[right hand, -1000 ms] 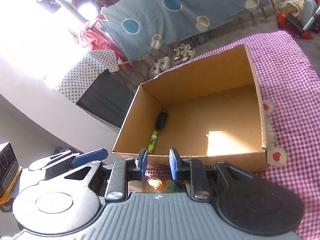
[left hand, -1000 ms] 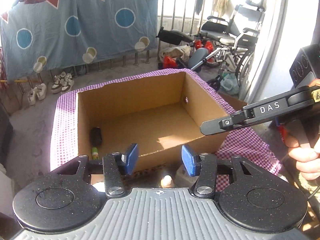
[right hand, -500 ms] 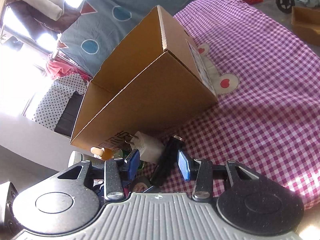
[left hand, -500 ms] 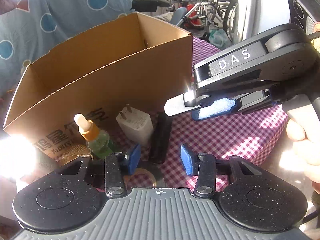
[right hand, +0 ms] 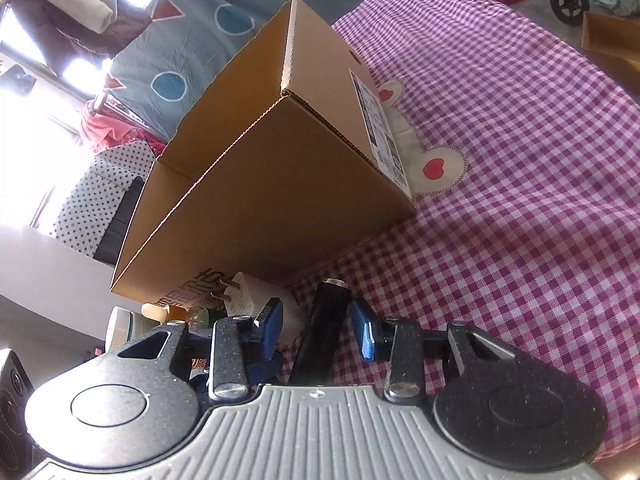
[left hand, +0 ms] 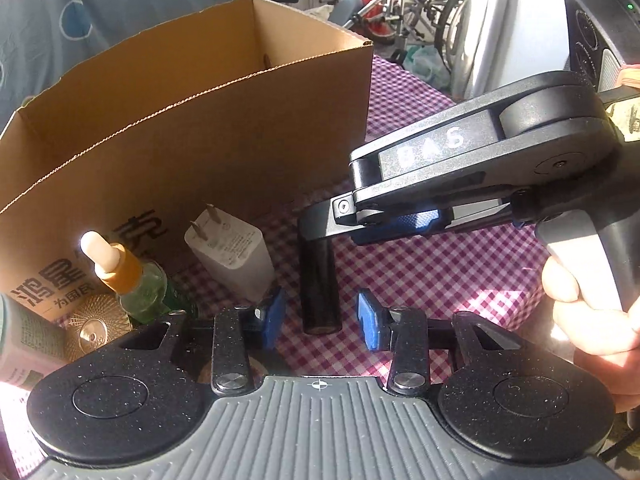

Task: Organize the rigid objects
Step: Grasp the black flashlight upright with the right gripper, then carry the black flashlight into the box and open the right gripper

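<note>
Now my left gripper (left hand: 320,318) straddles the black cylinder (left hand: 320,284) lying on the checked cloth (left hand: 432,276) before the cardboard box (left hand: 192,152), jaws just narrowing yet clear of it; my right gripper (right hand: 316,330) brackets it too, pads untouching.

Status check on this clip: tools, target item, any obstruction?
Left tool and right tool both open, astride black cylinder, not gripping. Left closing. Cylinder flat on checkered cloth. White charger close beside.
</note>
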`<state>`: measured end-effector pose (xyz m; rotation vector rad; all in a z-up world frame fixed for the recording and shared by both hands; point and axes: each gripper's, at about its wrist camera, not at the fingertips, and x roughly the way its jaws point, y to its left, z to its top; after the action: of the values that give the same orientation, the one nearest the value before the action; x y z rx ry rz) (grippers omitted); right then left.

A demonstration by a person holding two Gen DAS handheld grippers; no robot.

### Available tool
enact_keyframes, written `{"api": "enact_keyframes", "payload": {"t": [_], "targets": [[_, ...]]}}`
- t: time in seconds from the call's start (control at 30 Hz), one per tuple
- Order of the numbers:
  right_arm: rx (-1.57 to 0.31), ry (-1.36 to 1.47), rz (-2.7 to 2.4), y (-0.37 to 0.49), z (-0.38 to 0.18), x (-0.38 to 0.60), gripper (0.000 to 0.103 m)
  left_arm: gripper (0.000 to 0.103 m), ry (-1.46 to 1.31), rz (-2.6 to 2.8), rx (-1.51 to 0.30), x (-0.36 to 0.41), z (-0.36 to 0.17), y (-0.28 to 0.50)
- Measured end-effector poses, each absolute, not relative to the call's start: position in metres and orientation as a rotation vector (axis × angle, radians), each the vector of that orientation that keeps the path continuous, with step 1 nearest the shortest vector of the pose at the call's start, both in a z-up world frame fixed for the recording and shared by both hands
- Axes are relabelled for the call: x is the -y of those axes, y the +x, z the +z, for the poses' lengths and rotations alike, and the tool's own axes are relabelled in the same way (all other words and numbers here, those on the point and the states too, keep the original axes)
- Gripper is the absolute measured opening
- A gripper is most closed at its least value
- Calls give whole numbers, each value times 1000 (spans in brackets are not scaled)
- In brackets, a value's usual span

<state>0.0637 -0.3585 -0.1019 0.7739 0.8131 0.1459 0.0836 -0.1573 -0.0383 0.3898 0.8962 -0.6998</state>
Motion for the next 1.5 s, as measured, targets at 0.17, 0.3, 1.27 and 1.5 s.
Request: {"api": "enact_keyframes", "payload": {"t": [0.17,0.3,1.27,1.5], "targets": [[-860,734,144,72,-107,353,32,31,371,-701,-930,165,-46,95],[-867,722,158,68,-109,349,26,29,359,-718,-938,169,-47,93],[-616,595,174,11,-22,312,26,32,259,-724,-688,127,25,40],[-533,489,269,36,31,286,26,32,224,-645,-588,103,66,49]]}}
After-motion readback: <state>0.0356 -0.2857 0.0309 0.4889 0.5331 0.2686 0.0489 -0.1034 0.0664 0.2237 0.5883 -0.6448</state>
